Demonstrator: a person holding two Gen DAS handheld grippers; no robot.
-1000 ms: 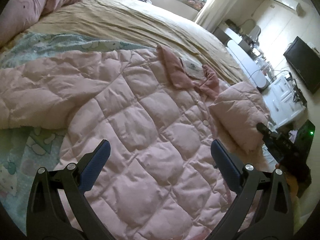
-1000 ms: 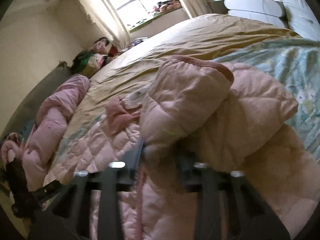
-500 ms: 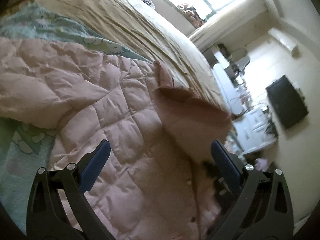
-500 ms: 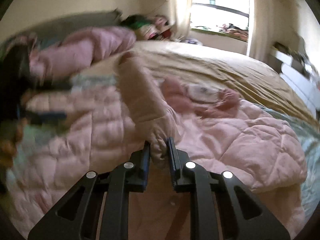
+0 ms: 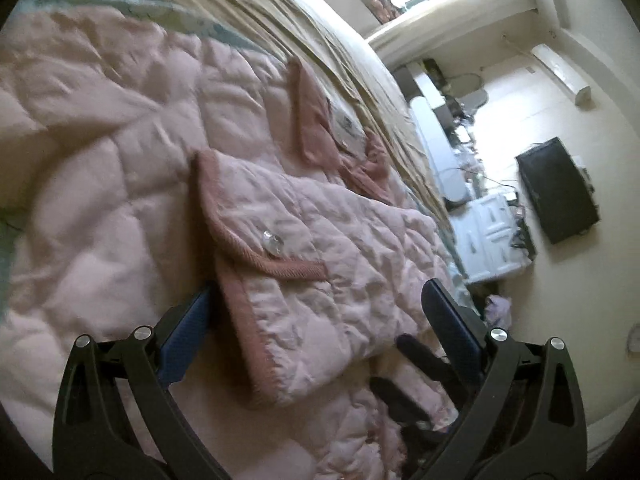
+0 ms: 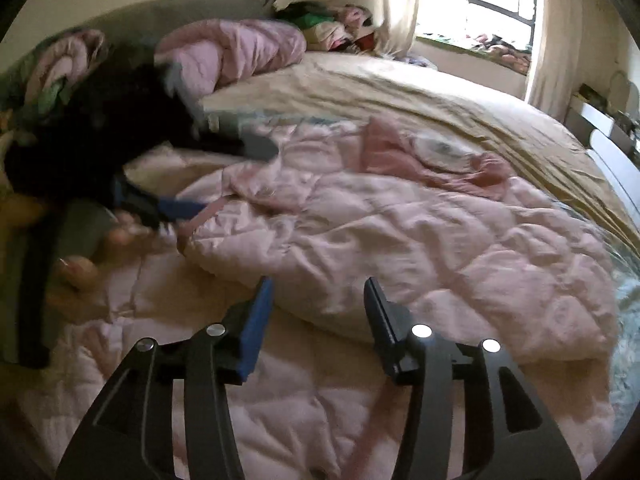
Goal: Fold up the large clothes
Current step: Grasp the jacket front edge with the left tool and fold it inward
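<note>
A large pink quilted jacket (image 5: 120,168) lies spread on the bed, collar (image 5: 316,128) toward the far side. Its sleeve (image 5: 320,264) is folded across the body, the ribbed cuff (image 5: 240,300) nearest me. My left gripper (image 5: 316,304) is open, its fingers astride the cuff end without pinching it. In the right wrist view the same jacket (image 6: 400,240) shows the folded sleeve lying across it. My right gripper (image 6: 318,304) is open and empty, just above the sleeve's near edge. The left gripper (image 6: 176,208) shows at the sleeve's cuff there.
The bed has a tan sheet (image 6: 400,92) and a pale blue patterned cover (image 5: 132,12). A rolled pink quilt (image 6: 240,52) and piled clothes (image 6: 332,28) lie at the headboard. White cabinets (image 5: 488,232) and a dark screen (image 5: 556,196) stand beside the bed.
My right gripper carried the sleeve across the jacket body, let it go and opened. The sleeve now lies folded over the front. My left gripper moved up to the cuff.
</note>
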